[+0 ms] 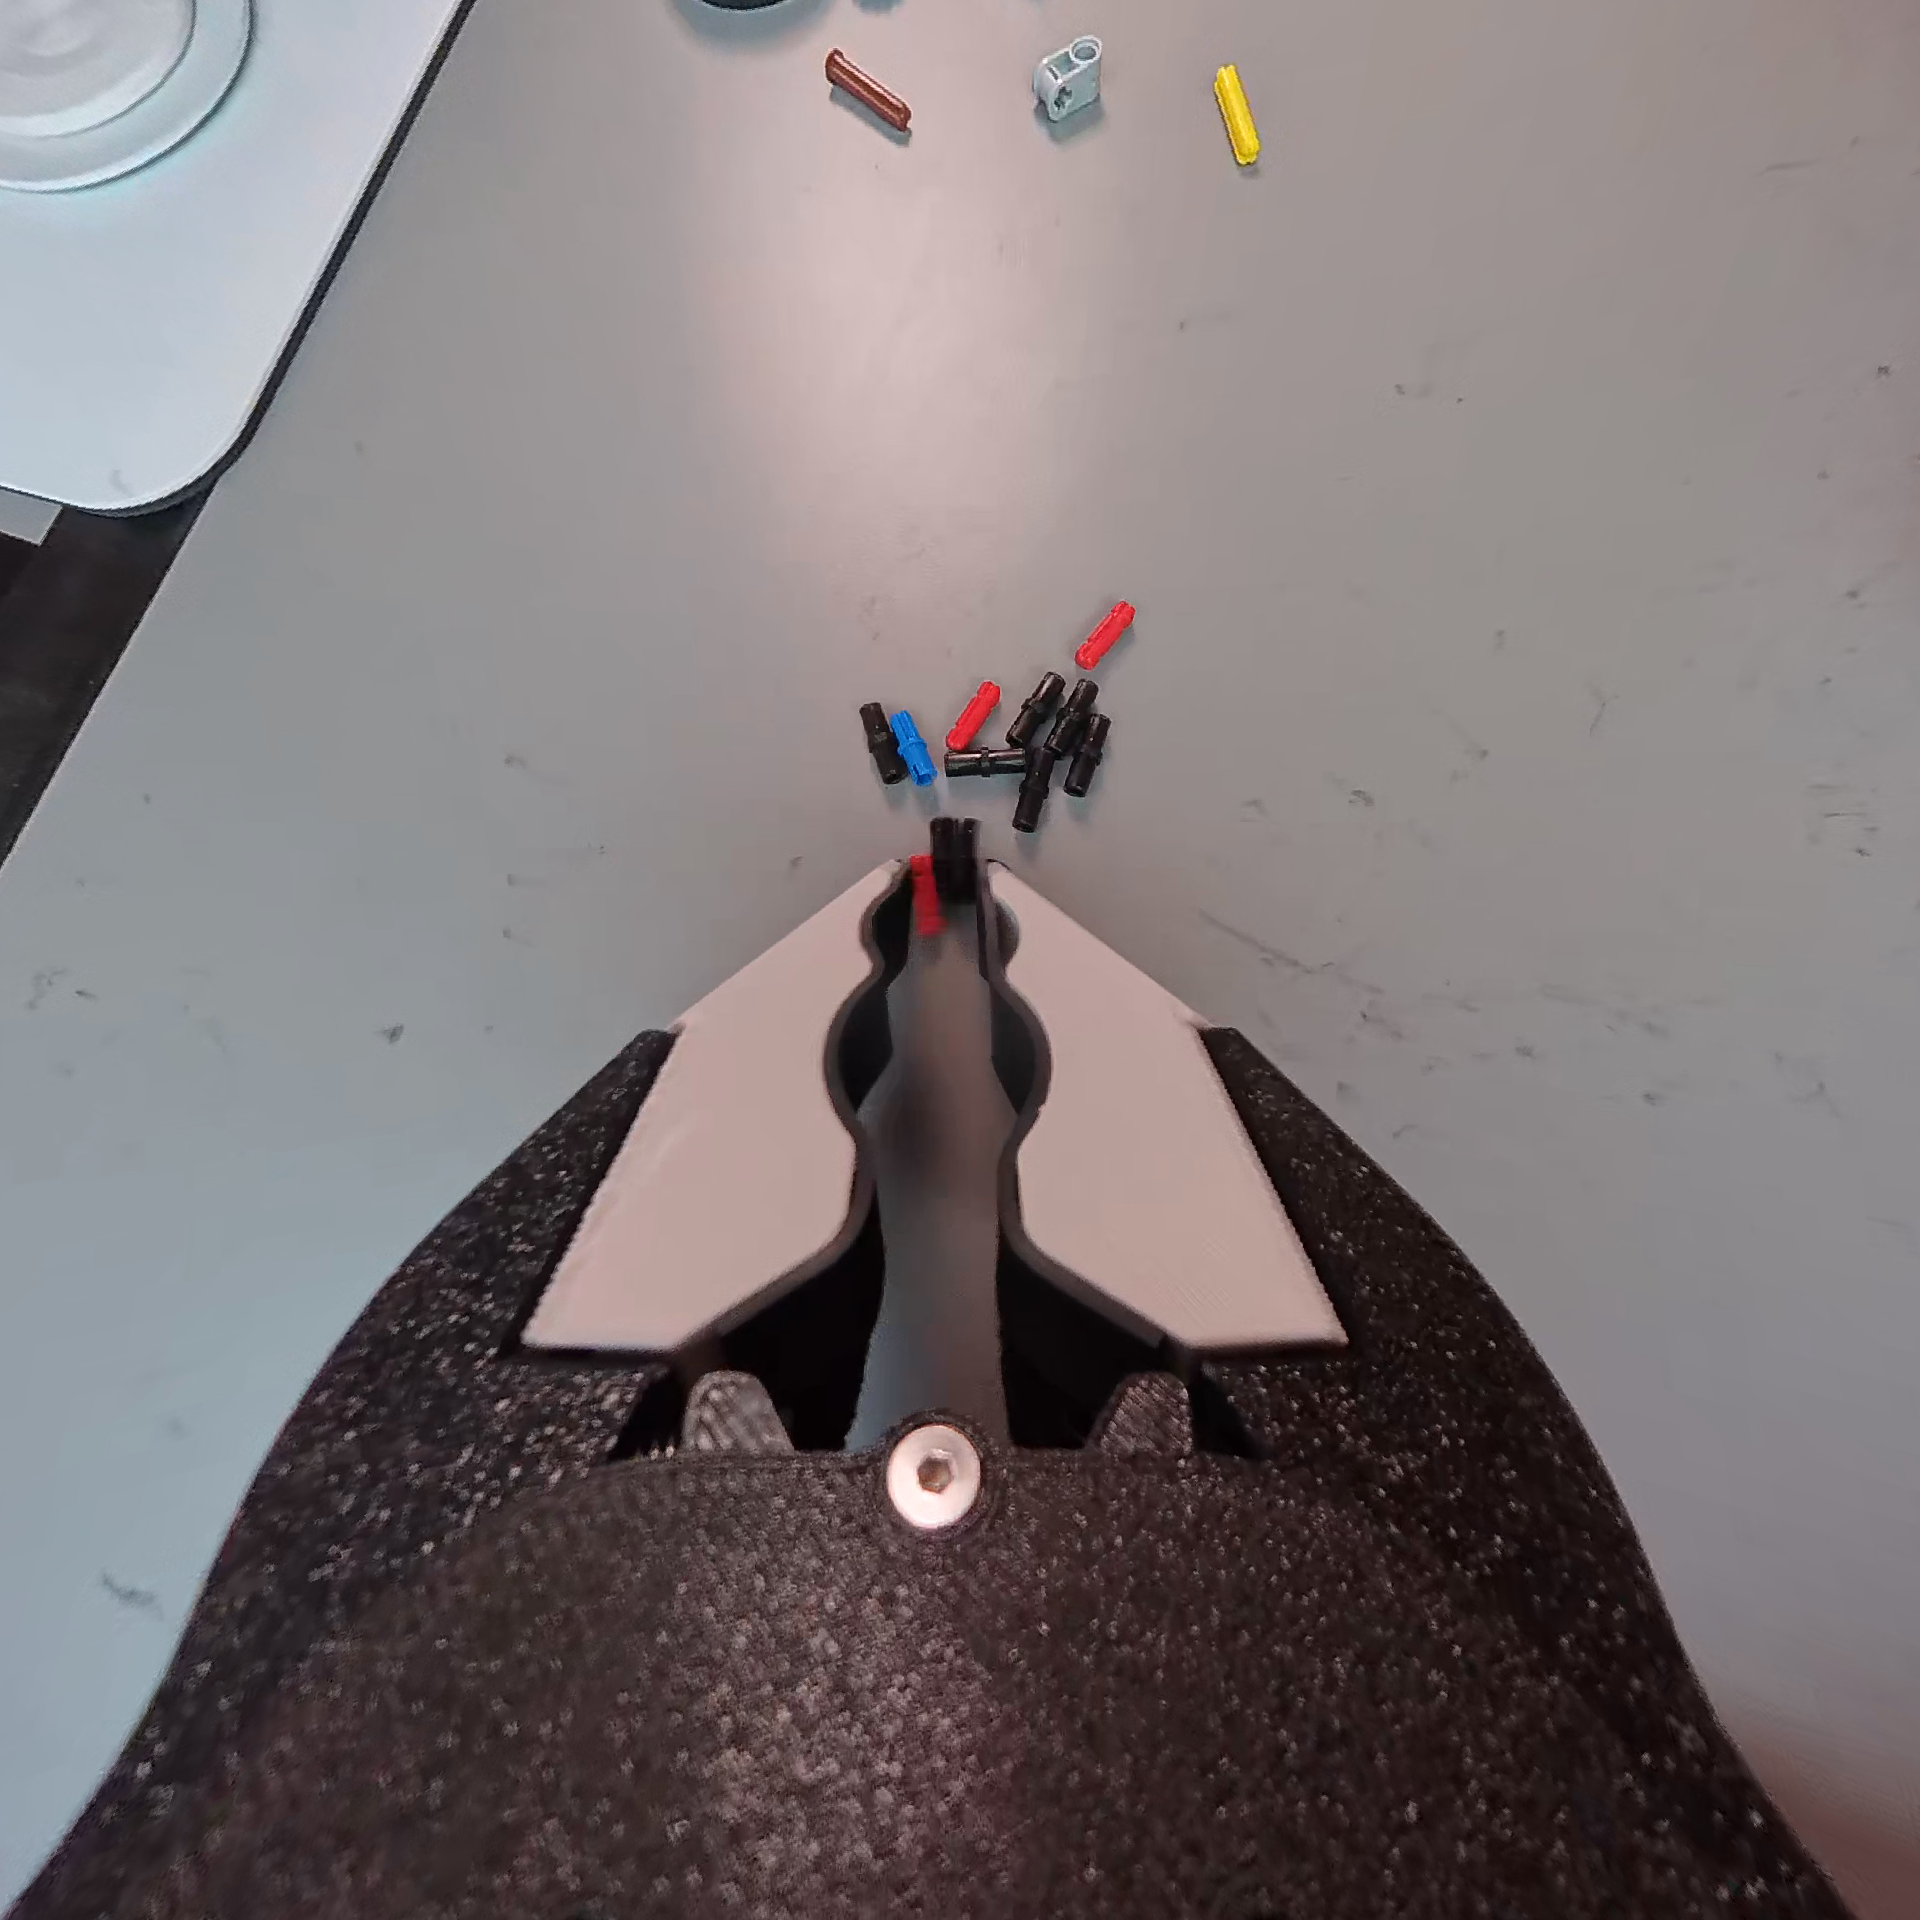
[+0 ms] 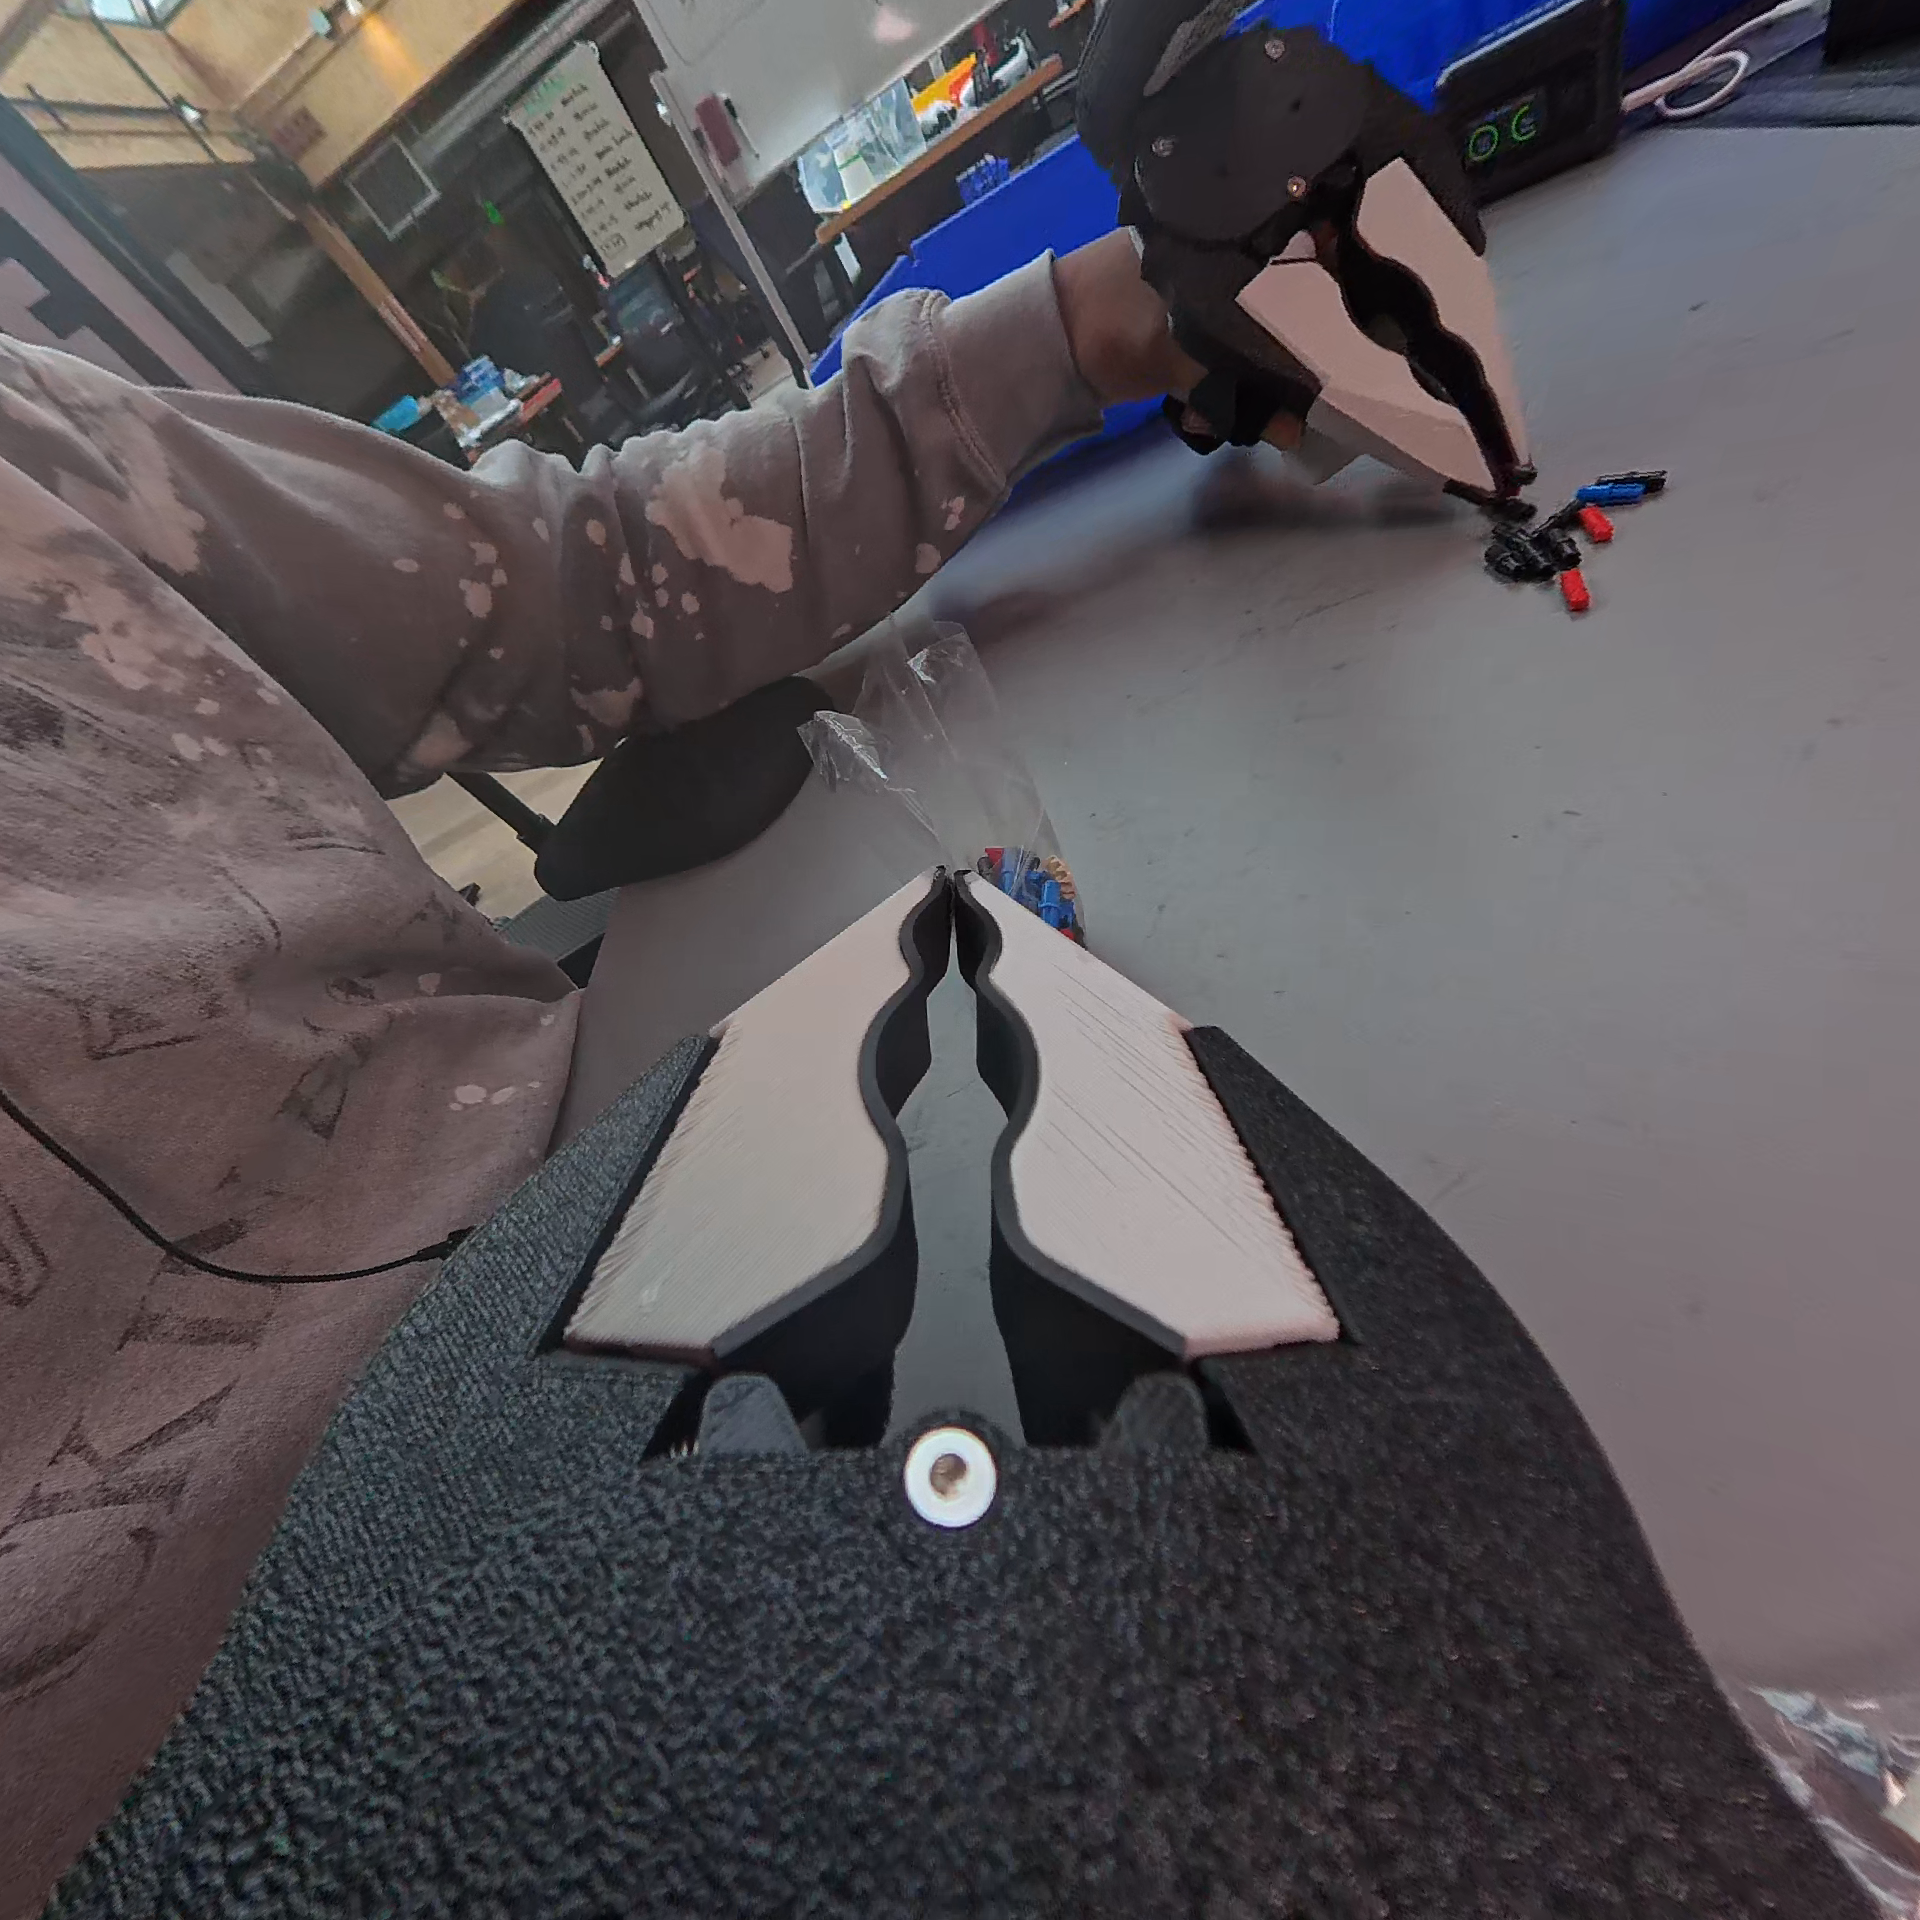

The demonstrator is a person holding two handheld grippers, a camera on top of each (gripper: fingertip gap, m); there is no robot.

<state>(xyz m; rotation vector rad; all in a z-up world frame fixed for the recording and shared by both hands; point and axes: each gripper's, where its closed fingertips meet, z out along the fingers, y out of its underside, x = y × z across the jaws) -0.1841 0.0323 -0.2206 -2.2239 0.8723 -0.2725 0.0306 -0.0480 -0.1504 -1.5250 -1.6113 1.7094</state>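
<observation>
My left gripper (image 1: 951, 868) is shut on a black pin (image 1: 956, 847) that sticks out past its tips, just above the grey table (image 1: 1455, 623). A red pin (image 1: 923, 896) shows in the gap by the left finger; I cannot tell whether it is held. Just ahead lies a cluster of black pins (image 1: 1049, 743) with a blue pin (image 1: 914, 750) and two red pins (image 1: 975, 714). The right wrist view shows the left gripper (image 2: 1512, 483) tipped down at that cluster (image 2: 1538, 545). My right gripper (image 2: 954, 883) is shut on a clear plastic bag (image 2: 925, 717) of small coloured parts.
A brown axle (image 1: 868, 94), a grey connector (image 1: 1068, 81) and a yellow axle (image 1: 1236, 114) lie farther off. A pale tray (image 1: 156, 312) sits at the table's left edge. A person's sleeve (image 2: 675, 561) reaches across. More clear plastic (image 2: 1829, 1766) lies at the lower right. My hands' fingertips stand some 25 cm from each other.
</observation>
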